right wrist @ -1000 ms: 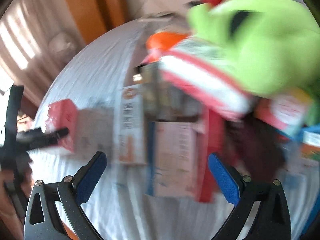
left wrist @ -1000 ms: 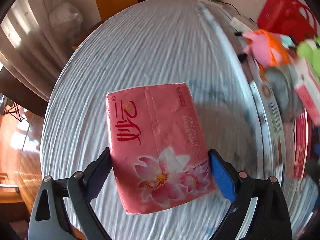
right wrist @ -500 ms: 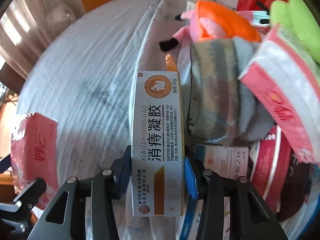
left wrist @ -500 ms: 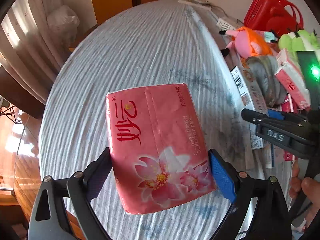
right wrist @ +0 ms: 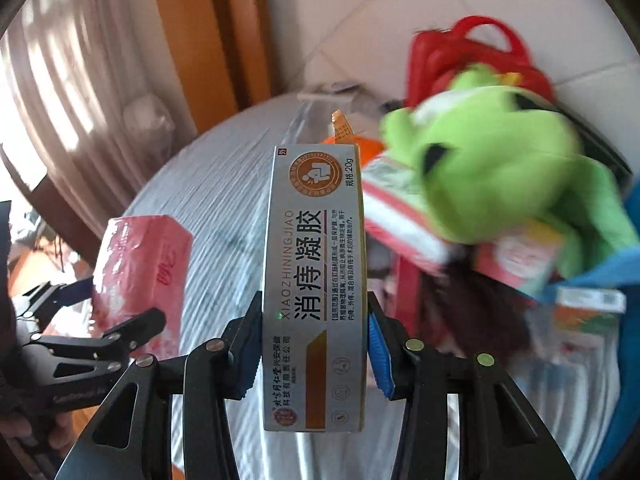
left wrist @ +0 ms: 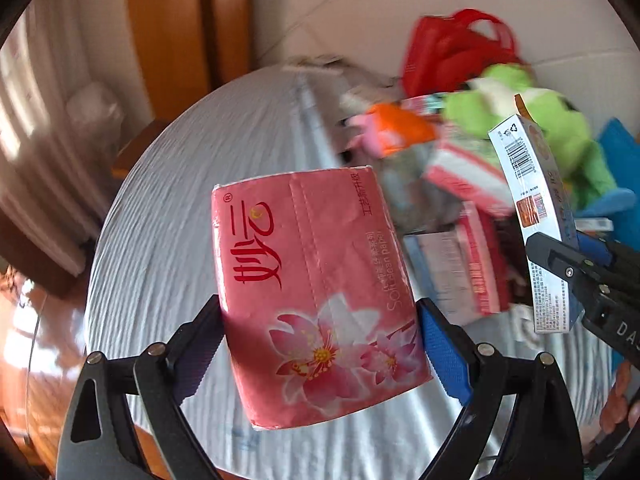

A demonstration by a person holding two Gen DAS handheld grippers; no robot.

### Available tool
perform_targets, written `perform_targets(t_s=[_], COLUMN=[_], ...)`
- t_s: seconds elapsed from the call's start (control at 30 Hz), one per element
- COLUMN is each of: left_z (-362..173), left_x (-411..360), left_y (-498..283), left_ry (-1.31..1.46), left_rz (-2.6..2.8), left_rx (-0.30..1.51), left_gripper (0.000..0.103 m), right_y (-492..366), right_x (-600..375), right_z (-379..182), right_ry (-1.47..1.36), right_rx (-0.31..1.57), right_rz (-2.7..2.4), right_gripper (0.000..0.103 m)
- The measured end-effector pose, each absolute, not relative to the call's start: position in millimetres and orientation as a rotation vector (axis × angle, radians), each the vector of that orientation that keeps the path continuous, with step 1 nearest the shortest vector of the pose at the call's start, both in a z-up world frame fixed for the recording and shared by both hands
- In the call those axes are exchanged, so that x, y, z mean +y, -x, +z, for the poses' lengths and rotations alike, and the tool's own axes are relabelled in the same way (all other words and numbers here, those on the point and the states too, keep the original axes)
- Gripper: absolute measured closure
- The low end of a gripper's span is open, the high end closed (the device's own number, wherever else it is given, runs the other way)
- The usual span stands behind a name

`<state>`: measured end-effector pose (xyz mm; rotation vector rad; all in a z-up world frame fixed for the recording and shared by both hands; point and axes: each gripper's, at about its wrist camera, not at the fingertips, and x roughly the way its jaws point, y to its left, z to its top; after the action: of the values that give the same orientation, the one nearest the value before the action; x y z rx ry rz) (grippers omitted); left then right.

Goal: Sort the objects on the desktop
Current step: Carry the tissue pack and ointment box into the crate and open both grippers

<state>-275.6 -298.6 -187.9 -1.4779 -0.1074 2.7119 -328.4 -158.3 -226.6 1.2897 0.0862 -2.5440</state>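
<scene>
The jaws of the left gripper [left wrist: 320,344] are closed on a tissue pack [left wrist: 316,296], their ribbed blue pads pressed into its two long sides. The pack is a soft, pillow-like block wrapped in glossy pink film, printed with red characters and pink blossoms, and it is held in the air above the table [left wrist: 168,240]. The jaws of the right gripper [right wrist: 314,344] are set narrow and are clamped on a box [right wrist: 314,292], which is gripped at its lower half and stands upright between the pads. The box is a slim, stiff cardboard carton, white and grey with black characters, a brown round emblem near the top and an orange flap open at its upper end. It too is held clear of the table.

The table is round and is covered with a pale cloth whose surface is finely ridged and crinkled. A blurred heap is seen at its far right side. A fuzzy green plush [right wrist: 500,184] lies on top there, with a pink and orange plush [left wrist: 388,132] beside it and a red plastic basket [left wrist: 456,48] with loop handles behind. Flat packets in pink and white are seen under the green plush; their details cannot be told. Pleated curtains [right wrist: 68,72] hang at the left, beside a wooden panel [right wrist: 200,32].
</scene>
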Motion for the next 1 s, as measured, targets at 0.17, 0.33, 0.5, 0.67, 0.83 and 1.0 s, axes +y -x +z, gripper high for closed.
perform_targets(t_s=[0.17,0.33,0.5,0.67,0.83,1.0], left_z=[-164.2,-140.3,-112.9,-72.3,-50.8,-73.3], left_x=[-236.7,-159.5,-78.8,18.4,96.1,119.0], left_y=[264.2,251.9,237.1,224.7,227.8,232.0], left_ry=[1.349,1.208,1.055,0.863,0.825,0.892], left_rz=[2.632,2.531,2.445,2.4,2.398,2.465], left_rx=[0.011,0.111,0.19,0.223,0.2,0.233], left_gripper=[0.01,0.01,0.014,0.029,0.032,0.03], right_y=[294.2,253.6,203.9,156.6,129.7,112.9], right_x=[-102.1,-25.8,50.5,139.2,231.1,296.7], right_z=[-194.4,-165.0,-130.7,-90.3,-59.1,-45.8], right_ry=[-1.249,-1.193,-1.093,-0.974,-0.902,-0.85], right_rx=[0.044,-0.039,-0.125,-0.189,-0.201,-0.231], right_rz=[-2.703,-2.88,-3.059,-3.22,-3.318,-3.349], right_gripper=[0.058,0.058,0.058,0.058,0.055,0.056])
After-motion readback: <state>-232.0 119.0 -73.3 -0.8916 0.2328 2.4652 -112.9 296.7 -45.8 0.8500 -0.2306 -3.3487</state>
